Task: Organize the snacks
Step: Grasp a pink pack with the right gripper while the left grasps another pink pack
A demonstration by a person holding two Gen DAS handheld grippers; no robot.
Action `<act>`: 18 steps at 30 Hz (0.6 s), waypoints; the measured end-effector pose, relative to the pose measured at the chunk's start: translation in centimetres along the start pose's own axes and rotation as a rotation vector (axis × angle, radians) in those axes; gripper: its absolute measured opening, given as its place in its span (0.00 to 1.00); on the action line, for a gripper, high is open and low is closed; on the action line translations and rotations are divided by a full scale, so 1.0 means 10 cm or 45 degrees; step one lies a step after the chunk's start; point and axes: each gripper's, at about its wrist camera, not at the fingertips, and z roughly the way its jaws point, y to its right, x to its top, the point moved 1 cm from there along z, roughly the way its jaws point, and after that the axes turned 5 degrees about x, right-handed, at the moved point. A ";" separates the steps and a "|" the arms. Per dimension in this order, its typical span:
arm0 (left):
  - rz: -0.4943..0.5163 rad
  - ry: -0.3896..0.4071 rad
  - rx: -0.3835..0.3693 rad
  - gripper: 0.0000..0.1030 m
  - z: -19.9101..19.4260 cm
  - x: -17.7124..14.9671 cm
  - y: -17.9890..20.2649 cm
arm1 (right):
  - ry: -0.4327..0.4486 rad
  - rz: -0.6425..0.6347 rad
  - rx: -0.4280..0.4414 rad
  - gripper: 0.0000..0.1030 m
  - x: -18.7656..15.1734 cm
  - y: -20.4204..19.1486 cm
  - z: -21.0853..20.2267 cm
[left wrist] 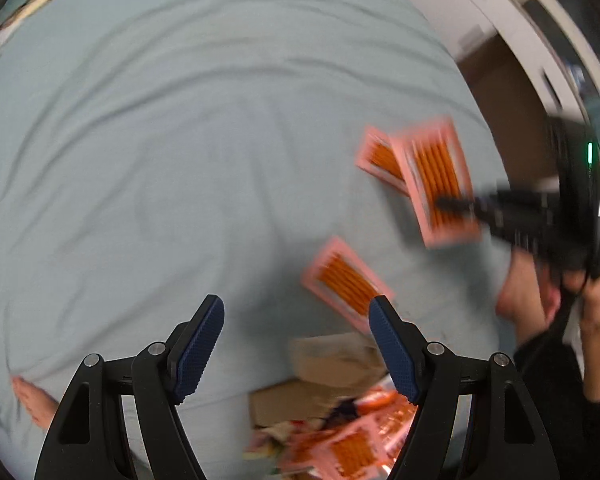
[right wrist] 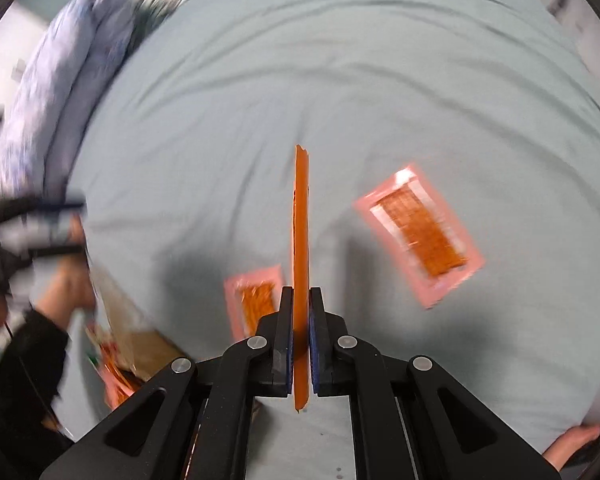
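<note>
My right gripper (right wrist: 300,300) is shut on a pink snack packet of orange sticks (right wrist: 301,240), seen edge-on, held above the bed. In the left wrist view the right gripper (left wrist: 460,202) holds that packet (left wrist: 436,184) flat-faced above another packet (left wrist: 378,158). My left gripper (left wrist: 296,308) is open and empty above the sheet. One more packet (left wrist: 346,282) lies just beyond its right finger. In the right wrist view two packets lie on the sheet, one at right (right wrist: 418,234), one near the jaws (right wrist: 254,298).
A pale blue-grey bedsheet (left wrist: 180,140) covers the bed. A brown cardboard box (left wrist: 320,380) with several more snack packets (left wrist: 352,448) sits near me. A folded floral duvet (right wrist: 60,92) lies at the far left. White cabinets (left wrist: 480,12) stand beyond the bed.
</note>
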 end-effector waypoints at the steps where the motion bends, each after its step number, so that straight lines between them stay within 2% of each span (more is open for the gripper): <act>1: 0.067 -0.047 0.013 0.75 0.08 0.07 0.14 | 0.034 0.032 -0.022 0.04 0.00 0.07 -0.09; 5: 0.359 -0.156 0.131 0.75 0.43 0.28 0.59 | 0.077 0.104 -0.048 0.04 -0.10 0.27 -0.18; 9: 0.585 -0.244 0.326 0.75 0.77 0.18 0.85 | 0.056 0.111 -0.051 0.04 -0.14 0.26 -0.15; 11: 0.676 -0.318 0.318 0.75 0.96 0.11 0.99 | 0.049 0.102 -0.051 0.04 -0.17 0.26 -0.13; 14: 0.803 -0.394 0.330 0.75 1.18 -0.01 1.20 | 0.045 0.100 -0.032 0.04 -0.02 0.37 -0.18; 18: 0.859 -0.463 0.381 0.75 1.49 -0.11 1.30 | 0.050 0.118 -0.015 0.04 0.02 0.48 -0.08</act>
